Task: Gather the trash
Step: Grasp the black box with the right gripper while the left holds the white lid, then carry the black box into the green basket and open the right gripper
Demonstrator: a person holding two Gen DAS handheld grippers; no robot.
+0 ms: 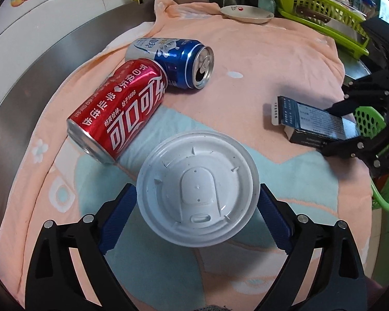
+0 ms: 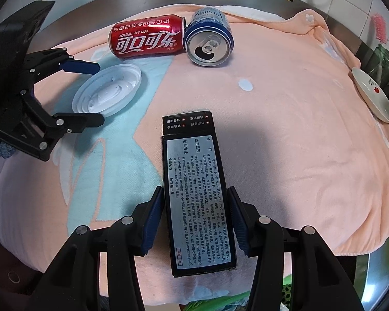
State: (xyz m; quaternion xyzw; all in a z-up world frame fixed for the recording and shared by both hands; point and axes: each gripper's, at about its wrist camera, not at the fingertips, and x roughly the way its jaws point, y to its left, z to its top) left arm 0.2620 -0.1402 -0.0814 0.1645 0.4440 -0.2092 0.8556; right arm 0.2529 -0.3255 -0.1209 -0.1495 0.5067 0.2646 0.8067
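Observation:
A white plastic cup lid (image 1: pixel 197 189) lies on the towel between the fingers of my left gripper (image 1: pixel 195 189), which stands open with a pad close to each side of the rim. The right wrist view shows that lid (image 2: pixel 109 90) and the left gripper (image 2: pixel 101 93) at the left. My right gripper (image 2: pixel 195 189) is shut on a long black box (image 2: pixel 194 181) with a printed label, gripped at its long sides. The far end of the box (image 1: pixel 311 119) casts a shadow on the towel. A red cola can (image 1: pixel 116 111) and a blue can (image 1: pixel 179 62) lie on their sides, touching.
A peach and teal towel (image 2: pixel 298 142) covers a steel counter (image 1: pixel 26 90) against a tiled wall. A small plate (image 1: pixel 246 13) sits at the towel's far edge. A green dish rack (image 1: pixel 324 7) stands behind it. A green perforated basket (image 1: pixel 383 197) is beside the right gripper.

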